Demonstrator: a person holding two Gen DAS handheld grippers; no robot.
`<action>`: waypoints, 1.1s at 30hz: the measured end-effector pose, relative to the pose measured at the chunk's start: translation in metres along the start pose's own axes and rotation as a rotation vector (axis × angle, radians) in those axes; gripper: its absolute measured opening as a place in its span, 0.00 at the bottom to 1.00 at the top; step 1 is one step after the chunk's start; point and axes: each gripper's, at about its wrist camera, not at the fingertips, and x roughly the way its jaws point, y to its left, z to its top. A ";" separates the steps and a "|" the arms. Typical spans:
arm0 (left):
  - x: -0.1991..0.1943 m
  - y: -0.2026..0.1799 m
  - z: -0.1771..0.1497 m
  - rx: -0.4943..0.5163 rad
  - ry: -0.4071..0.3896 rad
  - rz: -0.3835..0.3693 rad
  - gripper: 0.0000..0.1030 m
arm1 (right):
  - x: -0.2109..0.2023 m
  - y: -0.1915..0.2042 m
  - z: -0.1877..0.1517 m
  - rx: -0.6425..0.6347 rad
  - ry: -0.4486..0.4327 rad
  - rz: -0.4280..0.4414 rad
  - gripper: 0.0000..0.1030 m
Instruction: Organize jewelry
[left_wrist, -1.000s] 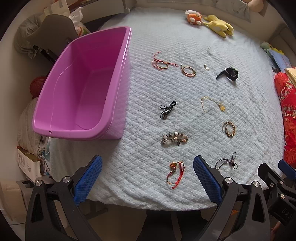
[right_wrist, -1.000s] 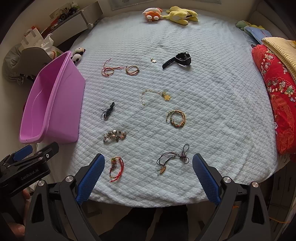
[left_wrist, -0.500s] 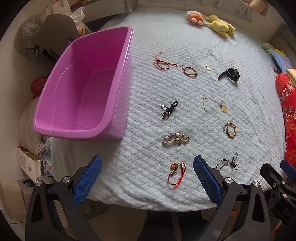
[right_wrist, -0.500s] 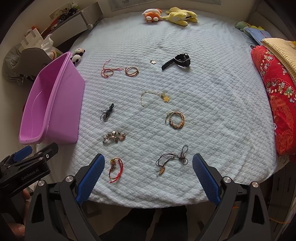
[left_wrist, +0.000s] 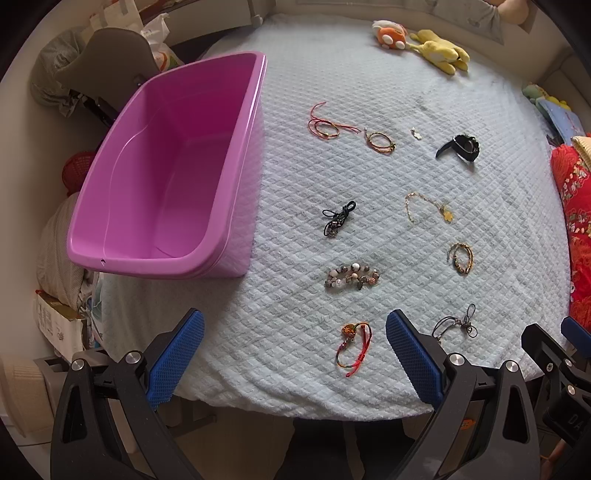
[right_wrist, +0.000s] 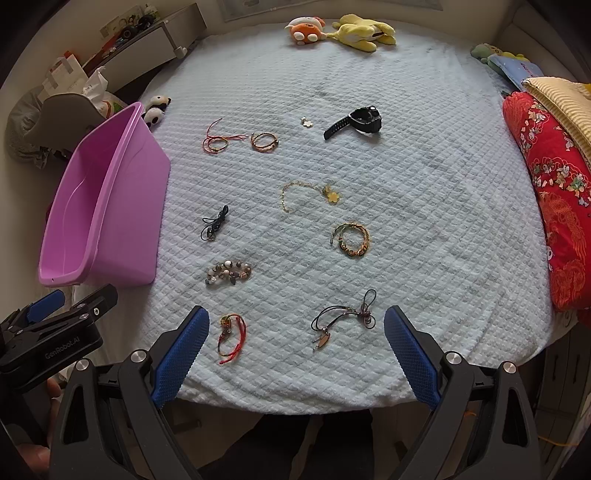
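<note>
Several pieces of jewelry lie spread on a pale blue quilted bed (left_wrist: 369, 55). An empty purple bin (left_wrist: 166, 173) stands at the bed's left edge, also seen in the right wrist view (right_wrist: 107, 206). Nearest me are a red cord bracelet (left_wrist: 352, 343) (right_wrist: 231, 338), a dark cord necklace (right_wrist: 341, 319) (left_wrist: 456, 326) and a beaded bracelet (left_wrist: 351, 277) (right_wrist: 229, 273). Farther off lie a black watch (right_wrist: 354, 122) and a gold chain (right_wrist: 310, 194). My left gripper (left_wrist: 293, 354) is open and empty over the near edge. My right gripper (right_wrist: 293, 352) is open and empty beside it.
Plush toys (right_wrist: 340, 31) lie at the far edge of the bed. A red patterned pillow (right_wrist: 554, 206) sits along the right side. A small panda toy (right_wrist: 155, 109) lies behind the bin. A chair and bags (left_wrist: 92, 62) stand left of the bed.
Both grippers have drifted slightly back and to the left; the jewelry sits a little farther right and lower in view. Nothing was picked up or moved.
</note>
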 end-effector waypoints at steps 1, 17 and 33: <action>0.000 0.000 0.000 0.001 0.000 0.001 0.94 | 0.000 0.000 0.000 0.000 -0.001 -0.001 0.89; 0.001 0.000 -0.002 0.000 0.002 0.002 0.94 | 0.000 -0.003 0.001 0.001 0.006 -0.009 0.89; 0.002 0.001 -0.004 -0.004 0.000 -0.003 0.94 | 0.000 -0.002 0.002 -0.003 0.005 -0.010 0.89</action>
